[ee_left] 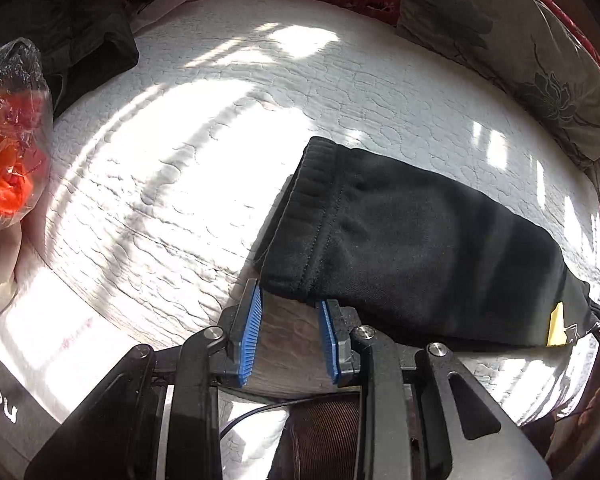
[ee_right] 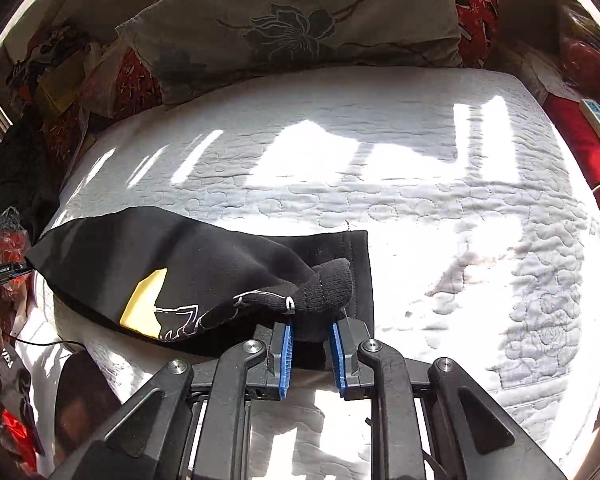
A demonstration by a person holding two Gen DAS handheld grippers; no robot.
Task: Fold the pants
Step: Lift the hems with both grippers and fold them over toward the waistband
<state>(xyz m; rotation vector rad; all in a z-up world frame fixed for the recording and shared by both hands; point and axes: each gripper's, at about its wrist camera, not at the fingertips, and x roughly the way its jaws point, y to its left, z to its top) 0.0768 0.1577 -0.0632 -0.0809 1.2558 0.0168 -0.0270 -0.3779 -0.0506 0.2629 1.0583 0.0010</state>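
The left tool [ee_left: 290, 300] is hovering released, its blue pads apart, just short of the waistband corner of the black pants [ee_left: 412, 240], which are lying folded on the white quilted bed [ee_left: 160, 184] ahead and to its right. The right tool [ee_right: 311, 330] is clenching on the ribbed cuff [ee_right: 326, 288], bunched directly ahead of it atop the pants.

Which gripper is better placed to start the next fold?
Right. The right gripper already brackets the pants' ribbed cuff; the left gripper sits open, just short of the waistband.
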